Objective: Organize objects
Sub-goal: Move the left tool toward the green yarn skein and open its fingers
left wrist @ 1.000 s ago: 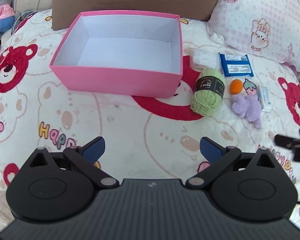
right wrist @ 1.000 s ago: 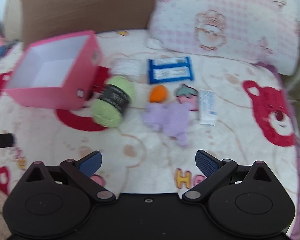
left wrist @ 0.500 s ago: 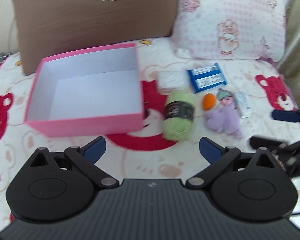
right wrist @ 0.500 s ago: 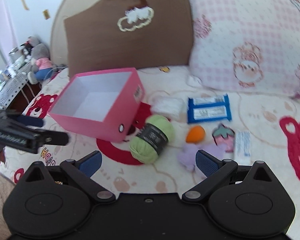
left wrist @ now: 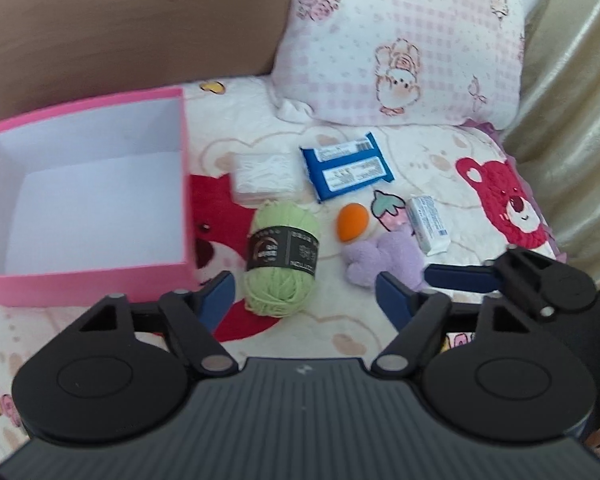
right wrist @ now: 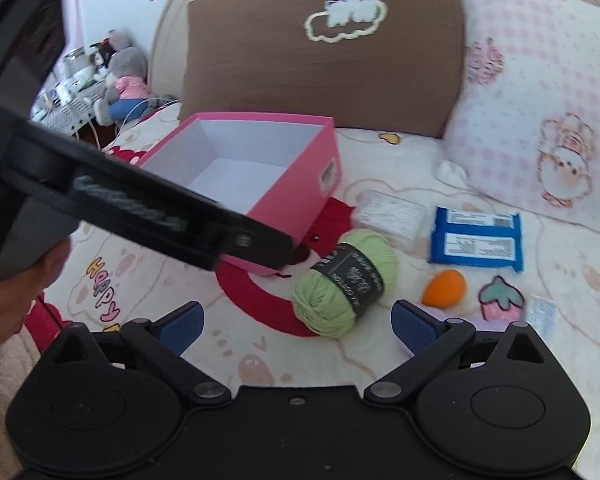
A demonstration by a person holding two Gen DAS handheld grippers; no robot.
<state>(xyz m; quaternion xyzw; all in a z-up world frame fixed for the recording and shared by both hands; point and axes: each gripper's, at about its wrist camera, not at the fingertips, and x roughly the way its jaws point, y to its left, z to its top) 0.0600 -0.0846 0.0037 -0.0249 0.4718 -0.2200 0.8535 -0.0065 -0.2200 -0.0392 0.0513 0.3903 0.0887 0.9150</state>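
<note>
An empty pink box (left wrist: pixel 80 272) sits on the bed at the left; it also shows in the right wrist view (right wrist: pixel 296 208). Right of it lie a green yarn ball (left wrist: pixel 282 260), a clear packet (left wrist: pixel 262 176), a blue wipes pack (left wrist: pixel 346 166), an orange egg-shaped sponge (left wrist: pixel 353 222), a strawberry patch (left wrist: pixel 388 208), a purple plush (left wrist: pixel 384 258) and a small white pack (left wrist: pixel 428 224). My left gripper (left wrist: pixel 306 298) is open and empty, just before the yarn. My right gripper (right wrist: pixel 296 324) is open and empty, close to the yarn (right wrist: pixel 346 282).
A brown cushion (left wrist: pixel 120 20) and a pink checked pillow (left wrist: pixel 400 40) stand behind the objects. A gold curtain (left wrist: pixel 572 120) hangs at the right. A grey plush toy (right wrist: pixel 124 76) and clutter sit beyond the bed's left side. The left gripper body (right wrist: pixel 100 184) crosses the right wrist view.
Both grippers have swung toward the objects and moved closer to the yarn ball. The left view turned right, away from the box. Both stay open.
</note>
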